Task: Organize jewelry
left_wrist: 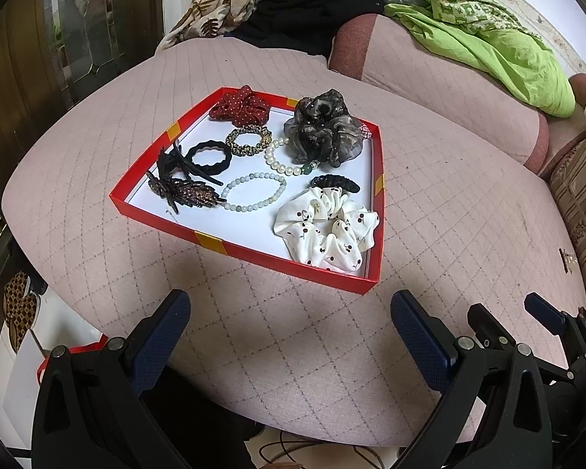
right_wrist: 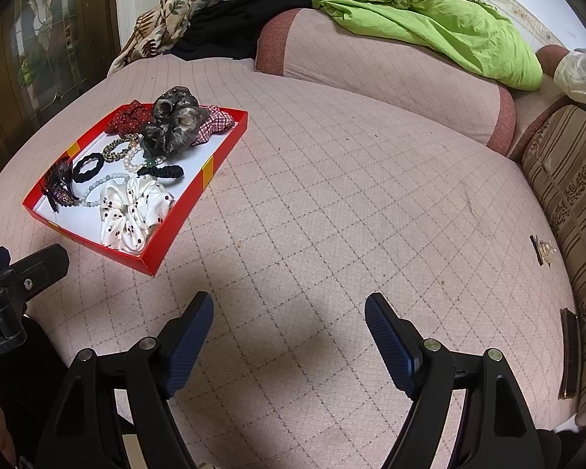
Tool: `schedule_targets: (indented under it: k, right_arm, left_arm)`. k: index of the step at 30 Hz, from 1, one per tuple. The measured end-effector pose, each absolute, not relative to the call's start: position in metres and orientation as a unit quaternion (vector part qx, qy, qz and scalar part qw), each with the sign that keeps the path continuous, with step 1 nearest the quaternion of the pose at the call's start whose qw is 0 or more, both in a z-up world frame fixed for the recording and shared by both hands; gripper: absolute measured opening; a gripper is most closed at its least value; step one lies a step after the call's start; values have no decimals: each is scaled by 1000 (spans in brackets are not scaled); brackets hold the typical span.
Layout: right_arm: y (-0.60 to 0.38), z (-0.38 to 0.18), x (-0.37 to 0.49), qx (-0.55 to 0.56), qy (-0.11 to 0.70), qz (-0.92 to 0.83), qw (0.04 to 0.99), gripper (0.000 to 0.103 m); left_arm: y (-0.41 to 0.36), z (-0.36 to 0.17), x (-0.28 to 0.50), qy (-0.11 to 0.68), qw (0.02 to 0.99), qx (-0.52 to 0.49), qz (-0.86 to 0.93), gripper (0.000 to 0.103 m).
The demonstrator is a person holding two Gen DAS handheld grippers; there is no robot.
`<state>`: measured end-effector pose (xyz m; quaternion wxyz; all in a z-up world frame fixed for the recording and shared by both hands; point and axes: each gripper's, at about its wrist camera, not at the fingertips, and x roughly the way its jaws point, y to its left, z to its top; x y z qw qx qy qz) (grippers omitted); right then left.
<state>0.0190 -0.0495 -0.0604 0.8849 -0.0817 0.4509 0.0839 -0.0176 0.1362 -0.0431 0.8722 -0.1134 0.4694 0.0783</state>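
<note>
A red tray [left_wrist: 254,252] with a white floor lies on the pink quilted cushion, also in the right wrist view [right_wrist: 164,234]. It holds a white cherry scrunchie [left_wrist: 326,230], a grey organza scrunchie [left_wrist: 322,125], a red dotted scrunchie [left_wrist: 240,107], a pearl bracelet [left_wrist: 283,156], a pale bead bracelet [left_wrist: 254,191], a black hair tie [left_wrist: 209,156], a leopard hair tie [left_wrist: 248,140] and a brown leaf hair clip [left_wrist: 183,189]. A small hair clip [right_wrist: 541,250] lies alone on the cushion at the far right. My left gripper [left_wrist: 289,312] is open and empty, short of the tray. My right gripper [right_wrist: 289,312] is open and empty over bare cushion.
A green cloth [right_wrist: 441,23] lies on a pink bolster [right_wrist: 390,78] at the back. A striped brown cushion [right_wrist: 570,179] stands at the right. A dark flat object [right_wrist: 568,351] lies by it. Patterned and black fabrics [left_wrist: 254,4] are piled behind.
</note>
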Motion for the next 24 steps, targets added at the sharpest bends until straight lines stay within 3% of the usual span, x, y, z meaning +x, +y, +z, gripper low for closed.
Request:
schedule_targets:
  k: [24]
  right_arm:
    - [-46,-65,19,-85,454,91,882,84]
  left_arm:
    - [142,-51,-17,481,864,-128,82,102]
